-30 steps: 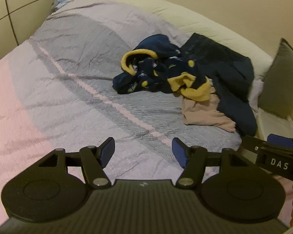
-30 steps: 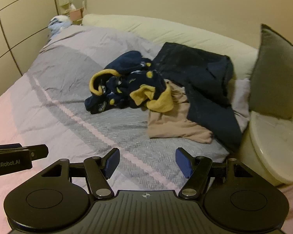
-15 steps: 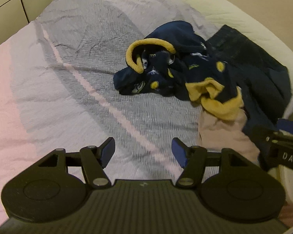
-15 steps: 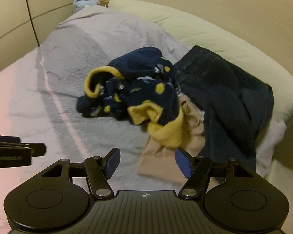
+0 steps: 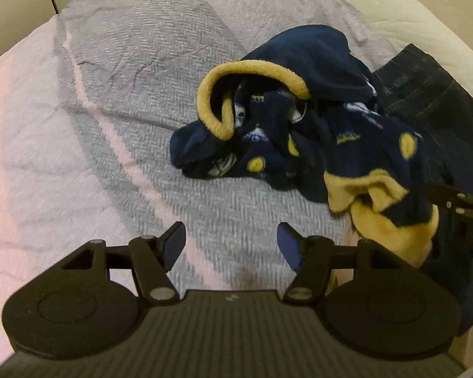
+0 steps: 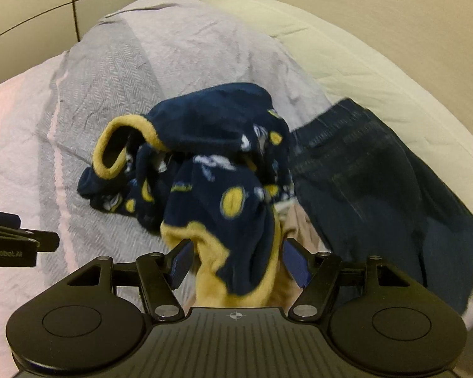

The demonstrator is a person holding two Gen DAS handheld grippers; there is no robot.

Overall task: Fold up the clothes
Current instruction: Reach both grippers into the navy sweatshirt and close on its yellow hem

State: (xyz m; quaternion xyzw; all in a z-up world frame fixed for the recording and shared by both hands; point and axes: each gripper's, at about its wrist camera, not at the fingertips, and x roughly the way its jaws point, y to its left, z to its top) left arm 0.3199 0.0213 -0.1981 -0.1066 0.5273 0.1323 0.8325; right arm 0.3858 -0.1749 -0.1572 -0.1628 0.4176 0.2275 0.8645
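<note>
Both wide-open grippers, left gripper (image 5: 231, 243) and right gripper (image 6: 236, 261), hold nothing above crumpled fleecy navy-yellow pyjamas (image 6: 217, 170).

My left gripper (image 5: 231, 246) and right gripper (image 6: 236, 264) are black with blue pads. The fleece pyjama garment (image 6: 224, 170) in front of me is navy, printed with yellow discs and small white motifs, and trimmed with mustard-yellow cuffs and a yellow collar band. Beside it the jeans (image 6: 378, 176) are dark indigo with tan stitching. A beige garment (image 6: 299, 223) peeks from underneath. The bedspread (image 5: 142, 63) is herringbone-woven in grey, lilac and pale pink bands. The mattress edge (image 6: 347, 56) is cream, quilted.
</note>
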